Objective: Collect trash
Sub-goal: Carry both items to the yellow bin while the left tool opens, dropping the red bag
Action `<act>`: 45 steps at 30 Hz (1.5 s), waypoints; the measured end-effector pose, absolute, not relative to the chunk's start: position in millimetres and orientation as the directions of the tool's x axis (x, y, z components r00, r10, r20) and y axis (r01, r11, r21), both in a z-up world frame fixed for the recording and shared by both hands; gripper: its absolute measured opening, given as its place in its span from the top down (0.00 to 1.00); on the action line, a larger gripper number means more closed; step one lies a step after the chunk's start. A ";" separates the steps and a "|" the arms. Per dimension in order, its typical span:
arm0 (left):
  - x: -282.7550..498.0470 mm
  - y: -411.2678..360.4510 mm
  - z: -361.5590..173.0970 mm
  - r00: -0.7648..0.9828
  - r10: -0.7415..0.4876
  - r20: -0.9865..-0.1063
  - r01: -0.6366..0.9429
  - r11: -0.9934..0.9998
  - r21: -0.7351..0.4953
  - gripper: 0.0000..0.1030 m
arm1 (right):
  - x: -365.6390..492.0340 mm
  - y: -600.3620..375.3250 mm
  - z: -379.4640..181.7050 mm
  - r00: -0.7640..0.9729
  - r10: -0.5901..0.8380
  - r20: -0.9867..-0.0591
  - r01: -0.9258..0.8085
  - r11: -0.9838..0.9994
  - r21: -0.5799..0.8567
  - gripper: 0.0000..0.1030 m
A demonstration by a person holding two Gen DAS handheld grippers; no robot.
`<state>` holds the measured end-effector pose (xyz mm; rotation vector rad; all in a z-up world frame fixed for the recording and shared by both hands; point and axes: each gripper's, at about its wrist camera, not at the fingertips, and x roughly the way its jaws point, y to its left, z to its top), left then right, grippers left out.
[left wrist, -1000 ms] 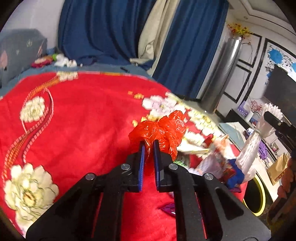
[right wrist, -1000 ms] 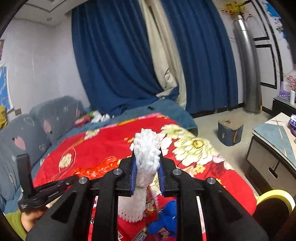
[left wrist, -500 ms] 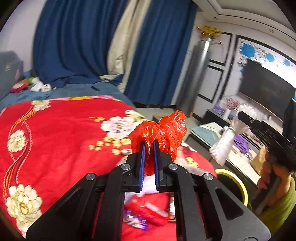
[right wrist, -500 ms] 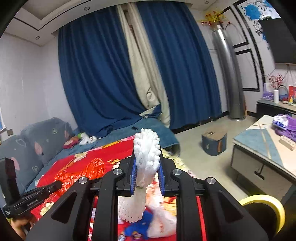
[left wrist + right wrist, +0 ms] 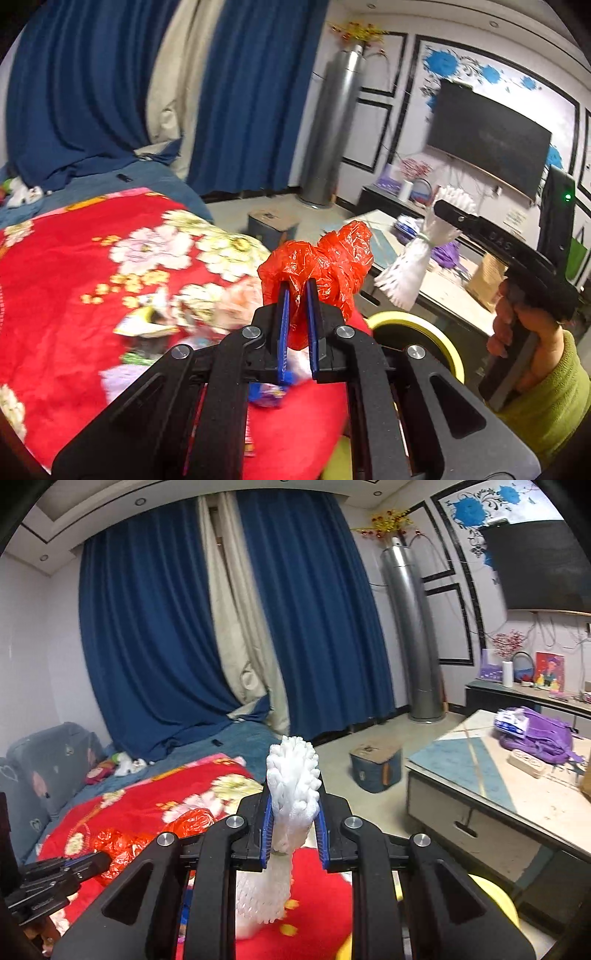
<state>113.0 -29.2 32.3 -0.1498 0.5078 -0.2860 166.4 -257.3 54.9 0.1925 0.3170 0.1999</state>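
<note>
My left gripper is shut on a crumpled red plastic bag, held up above the bed's edge. In the right wrist view that red bag shows at the lower left, at the tip of the left gripper. My right gripper is shut on a bunched white foam net whose skirt hangs below the jaws. In the left wrist view the foam net hangs from the right gripper, which a hand in a green sleeve holds. A yellow-rimmed bin sits just below and to the right.
Loose wrappers and other litter lie on the red flowered bedspread. A low coffee table with a purple bag stands right. A small blue box sits on the floor before the blue curtains.
Both grippers have swung right, away from the bed's middle toward its edge and the yellow bin, each keeping its load. The television and coffee table have come into view.
</note>
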 end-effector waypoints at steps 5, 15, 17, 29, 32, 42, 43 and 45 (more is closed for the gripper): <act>122.3 -69.5 19.8 0.799 -0.358 -0.483 0.305 0.934 -0.188 0.95 | 163.4 -292.4 33.8 0.934 0.147 -0.327 -0.079 0.974 0.212 0.82; 135.2 -142.9 -21.2 0.692 -0.432 -0.579 0.423 0.892 -0.159 0.95 | 154.0 -349.8 -6.7 0.917 -0.010 -0.399 0.068 0.989 0.131 0.82; 137.4 -155.6 -31.8 0.669 -0.440 -0.599 0.434 0.886 -0.166 0.95 | 148.9 -357.0 -15.6 0.909 -0.030 -0.415 0.090 0.988 0.125 0.82; 152.8 -208.9 -73.9 0.582 -0.395 -0.711 0.488 0.869 -0.083 0.95 | 151.3 -401.1 -57.7 0.852 -0.003 -0.524 0.115 0.976 0.182 0.80; 160.1 -218.2 -85.0 0.564 -0.364 -0.741 0.485 0.872 -0.059 0.95 | 152.9 -410.6 -68.1 0.837 0.003 -0.547 0.131 0.970 0.206 0.80; 172.1 -233.9 -108.2 0.490 -0.372 -0.789 0.511 0.855 -0.086 0.91 | 158.2 -428.7 -92.7 0.808 0.047 -0.588 0.135 0.955 0.262 0.75; 173.5 -234.6 -108.7 0.486 -0.378 -0.788 0.514 0.853 -0.091 0.86 | 158.9 -430.6 -94.3 0.806 0.055 -0.590 0.137 0.952 0.275 0.73; 178.3 -233.8 -109.3 0.483 -0.391 -0.783 0.515 0.851 -0.107 0.72 | 160.1 -434.9 -96.5 0.805 0.064 -0.590 0.143 0.944 0.297 0.63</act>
